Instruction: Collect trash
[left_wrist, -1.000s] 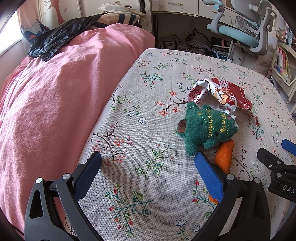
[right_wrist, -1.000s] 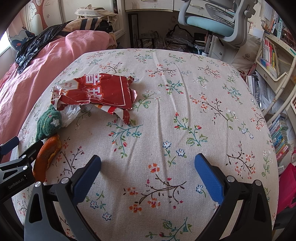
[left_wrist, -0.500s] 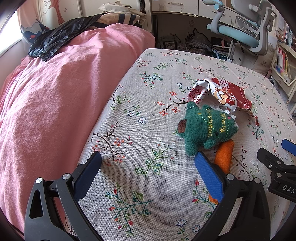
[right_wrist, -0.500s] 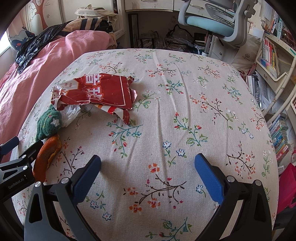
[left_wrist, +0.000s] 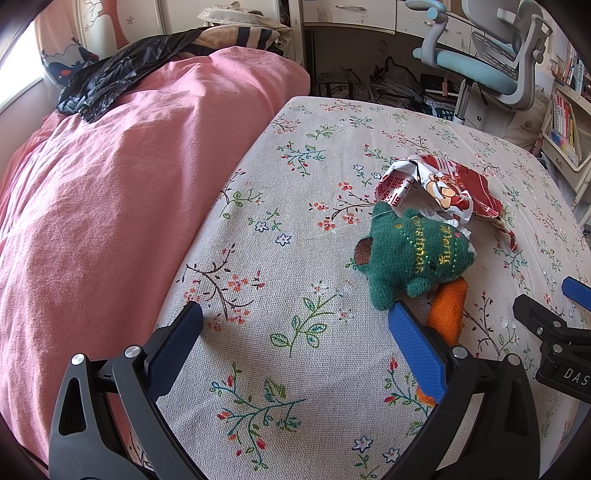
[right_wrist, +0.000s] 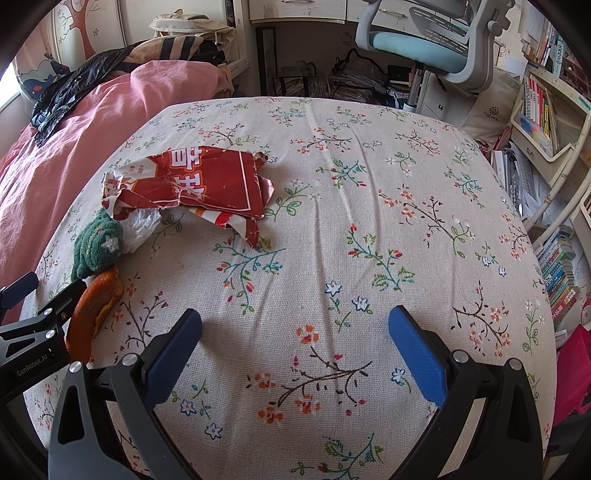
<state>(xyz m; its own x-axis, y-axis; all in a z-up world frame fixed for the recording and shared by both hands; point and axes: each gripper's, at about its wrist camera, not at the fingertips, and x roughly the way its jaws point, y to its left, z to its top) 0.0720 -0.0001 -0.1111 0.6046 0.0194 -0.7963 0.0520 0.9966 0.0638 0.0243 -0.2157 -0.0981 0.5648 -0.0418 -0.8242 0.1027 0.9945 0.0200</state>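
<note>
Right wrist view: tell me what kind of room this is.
Most likely a bedroom with a study corner. A bed with a floral sheet and pink duvet fills the view, a desk chair stands beyond it, and shelves of books line the right side.

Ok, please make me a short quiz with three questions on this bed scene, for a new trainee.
1. True or false: the left gripper is shut on the orange peel.
2. What lies directly against the green plush toy on its far side: A) a book, B) the torn red wrapper, C) a bottle?
3. Fill in: the black plastic bag lies on the ____ quilt.

Key: 1 false, both grippers are open and the right gripper holds nothing either; 2 B; 3 pink.
</note>
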